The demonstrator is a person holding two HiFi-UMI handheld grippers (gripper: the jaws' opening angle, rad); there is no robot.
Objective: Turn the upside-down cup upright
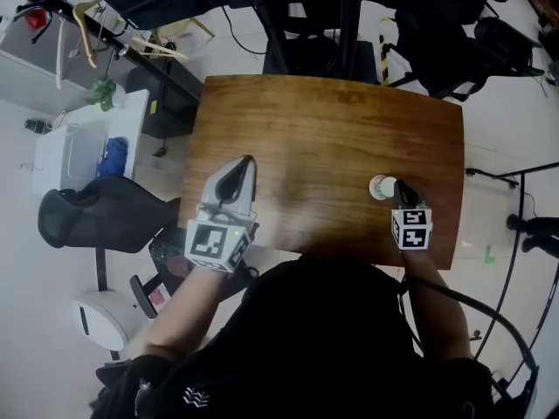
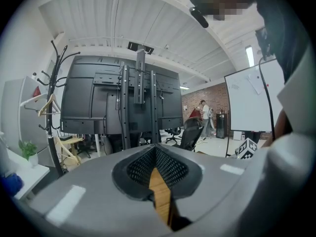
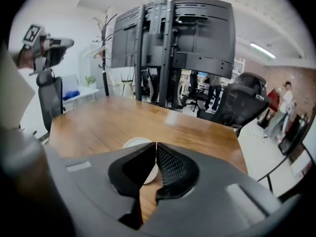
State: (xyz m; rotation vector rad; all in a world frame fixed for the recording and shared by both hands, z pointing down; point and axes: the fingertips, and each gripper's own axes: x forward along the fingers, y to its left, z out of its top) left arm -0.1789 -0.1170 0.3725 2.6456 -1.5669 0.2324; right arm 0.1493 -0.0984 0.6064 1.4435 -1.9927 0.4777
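The white cup (image 1: pixel 381 186), probably light, thin-walled and easily dented, is sitting at the table's (image 1: pixel 332 120) four o'clock just beside the right gripper (image 1: pixel 397 185), clenched empty like the left gripper (image 1: pixel 247 162), and is asking for a gentle sidewall pinch.

An office — a swivel chair (image 3: pixel 242 105), a whiteboard (image 2: pixel 249 102), a big screen (image 2: pixel 123 98) on a stand.

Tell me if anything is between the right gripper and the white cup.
Nothing visible is. The white cup stands on the wooden table right at the shut jaw tips of the right gripper; whether they touch it is unclear. The left gripper is well away.
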